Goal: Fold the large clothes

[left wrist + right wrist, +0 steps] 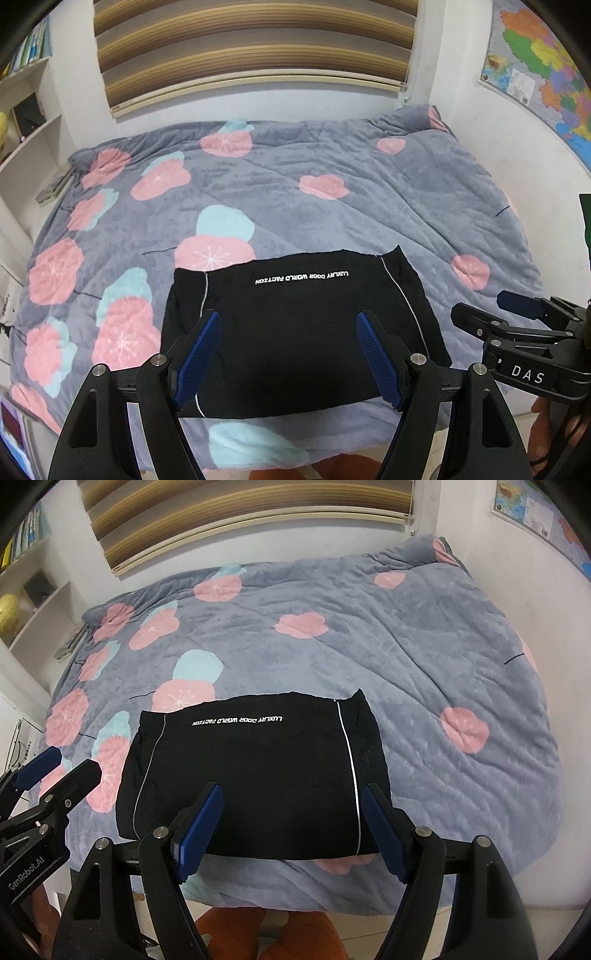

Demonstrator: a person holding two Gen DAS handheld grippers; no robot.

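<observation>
A black garment (295,332) with thin white piping and a line of white lettering lies folded into a flat rectangle near the front edge of the bed (332,192). It also shows in the right wrist view (255,775). My left gripper (290,323) is open and empty, held above the garment's near part. My right gripper (291,795) is open and empty, held above the garment's near right part. The right gripper shows at the right edge of the left wrist view (517,325). The left gripper shows at the left edge of the right wrist view (48,771).
The bed carries a grey quilt (406,646) with pink and teal flowers. A white shelf unit (26,140) stands at the left. A striped blind (251,48) hangs behind the bed. A map (546,66) hangs on the right wall.
</observation>
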